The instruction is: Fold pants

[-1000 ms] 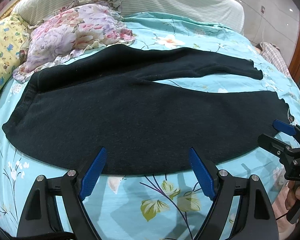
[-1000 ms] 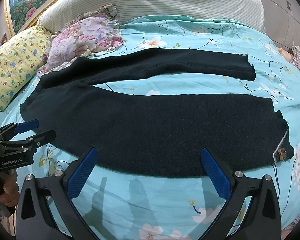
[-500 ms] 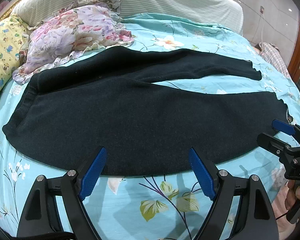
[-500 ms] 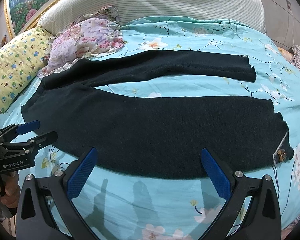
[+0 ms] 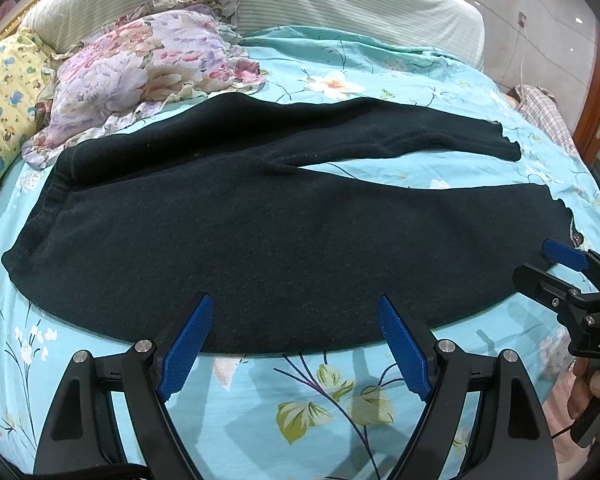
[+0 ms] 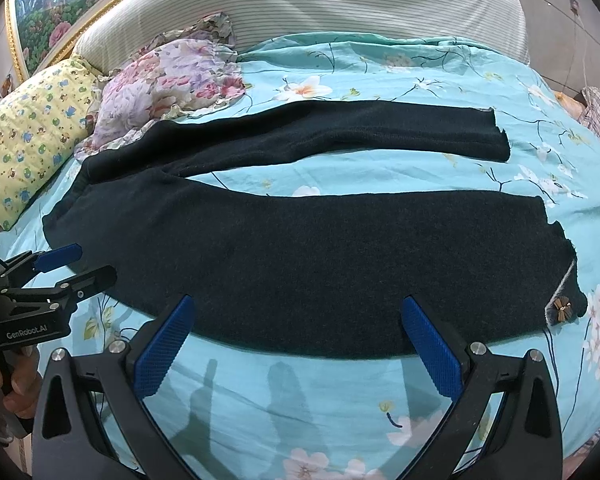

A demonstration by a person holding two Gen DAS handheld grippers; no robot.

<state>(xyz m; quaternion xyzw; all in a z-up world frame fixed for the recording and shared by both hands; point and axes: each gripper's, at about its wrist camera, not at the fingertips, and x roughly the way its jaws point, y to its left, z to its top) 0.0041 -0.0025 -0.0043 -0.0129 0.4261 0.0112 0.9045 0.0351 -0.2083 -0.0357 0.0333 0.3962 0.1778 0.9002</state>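
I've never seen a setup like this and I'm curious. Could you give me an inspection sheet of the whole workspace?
Surface: turquoise floral bedsheet, smooth.
Job's things: dark knit pants spread flat, legs apart, unfolded.
Clutter: pink floral pillow, yellow cartoon-print pillow, plaid cloth at the far edge.
Grippers: left gripper and right gripper, jaws open, holding nothing.
Cables: thin wire on the wall.
Surroundings: striped headboard, framed flower painting.

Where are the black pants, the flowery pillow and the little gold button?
black pants (image 6: 320,264): right wrist view, middle of the near leg.
flowery pillow (image 5: 140,68): left wrist view, middle of its top face.
little gold button (image 6: 562,307): right wrist view, on the button itself, at the near leg's cuff.
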